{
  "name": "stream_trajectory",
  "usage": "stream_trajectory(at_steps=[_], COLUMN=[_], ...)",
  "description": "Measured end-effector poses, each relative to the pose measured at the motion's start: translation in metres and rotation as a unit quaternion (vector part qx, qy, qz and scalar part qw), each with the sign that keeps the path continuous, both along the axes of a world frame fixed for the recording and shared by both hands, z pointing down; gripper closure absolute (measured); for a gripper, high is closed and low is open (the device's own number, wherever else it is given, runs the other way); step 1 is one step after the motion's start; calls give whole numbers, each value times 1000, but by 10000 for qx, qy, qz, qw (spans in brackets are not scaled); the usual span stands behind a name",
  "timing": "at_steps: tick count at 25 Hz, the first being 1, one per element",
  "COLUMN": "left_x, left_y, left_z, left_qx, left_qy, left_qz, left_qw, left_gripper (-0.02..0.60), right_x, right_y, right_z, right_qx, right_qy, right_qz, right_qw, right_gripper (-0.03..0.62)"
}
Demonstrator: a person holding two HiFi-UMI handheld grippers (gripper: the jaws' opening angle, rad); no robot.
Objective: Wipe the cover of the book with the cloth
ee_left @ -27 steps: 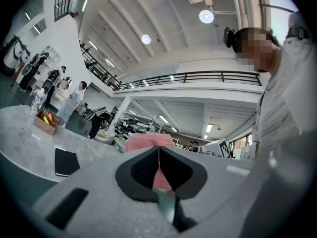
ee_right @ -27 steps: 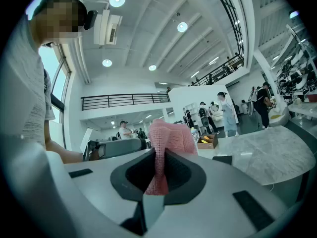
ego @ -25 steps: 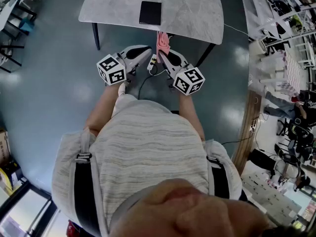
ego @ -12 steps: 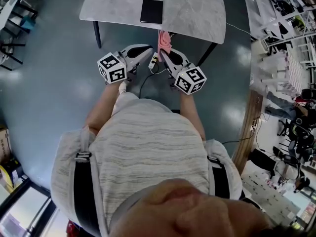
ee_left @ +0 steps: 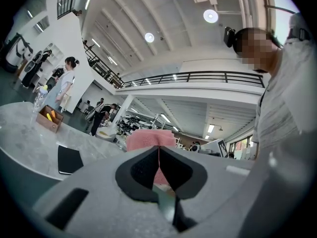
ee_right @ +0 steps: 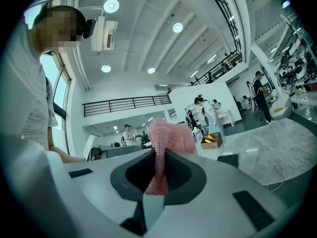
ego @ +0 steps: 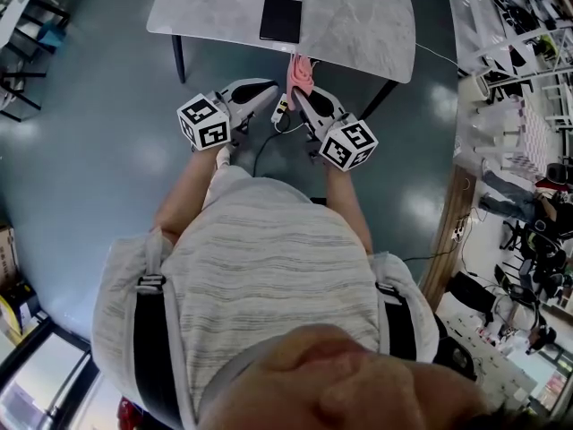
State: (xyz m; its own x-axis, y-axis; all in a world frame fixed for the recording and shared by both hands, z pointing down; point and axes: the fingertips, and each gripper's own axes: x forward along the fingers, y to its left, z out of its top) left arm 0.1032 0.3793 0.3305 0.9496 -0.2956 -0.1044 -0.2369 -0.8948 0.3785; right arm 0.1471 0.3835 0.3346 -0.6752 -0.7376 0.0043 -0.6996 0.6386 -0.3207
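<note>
A black book [ego: 280, 19] lies flat on the grey marble table [ego: 358, 25], ahead of both grippers; it also shows as the book [ee_left: 69, 159] and the book [ee_right: 227, 159]. A pink cloth [ego: 300, 73] hangs bunched from my right gripper [ego: 298, 93], which is shut on it below the table's near edge. The cloth [ee_right: 171, 135] runs down between the right gripper's [ee_right: 159, 155] jaws. My left gripper [ego: 270, 91] is beside it, shut, its jaws meeting in a thin line. Beyond my left gripper [ee_left: 158, 150] the pink cloth [ee_left: 148, 139] shows.
A small brown box [ee_left: 49, 119] with yellow items stands on the table's far side, a bottle next to it. A white power strip [ego: 278, 109] with a black cable lies on the floor under the grippers. People stand in the hall behind.
The table and book sit slightly further right in the head view. Both grippers and the cloth have kept their places.
</note>
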Motion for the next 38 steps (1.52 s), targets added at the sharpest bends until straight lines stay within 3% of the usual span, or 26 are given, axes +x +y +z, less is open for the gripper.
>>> stream_trajectory(at_steps=[12,30,38], left_x=[-42,-162,-162], left_y=[-56,-212,-241], left_z=[8,1,0], left_qx=[-153,-102,-107], left_qy=[17,21,51], left_qz=[-89,245,510], left_qw=[9998,9996,9986], left_gripper=[563,563,563], right_x=[-38,-155,-161], right_y=[-58,-208,-236], right_z=[2,2,-2], right_qx=[-95,-119,-126], right_qy=[17,-130,29], right_qz=[19,439,643], right_qw=[10000,9989,9978], right_gripper=[559,559,559])
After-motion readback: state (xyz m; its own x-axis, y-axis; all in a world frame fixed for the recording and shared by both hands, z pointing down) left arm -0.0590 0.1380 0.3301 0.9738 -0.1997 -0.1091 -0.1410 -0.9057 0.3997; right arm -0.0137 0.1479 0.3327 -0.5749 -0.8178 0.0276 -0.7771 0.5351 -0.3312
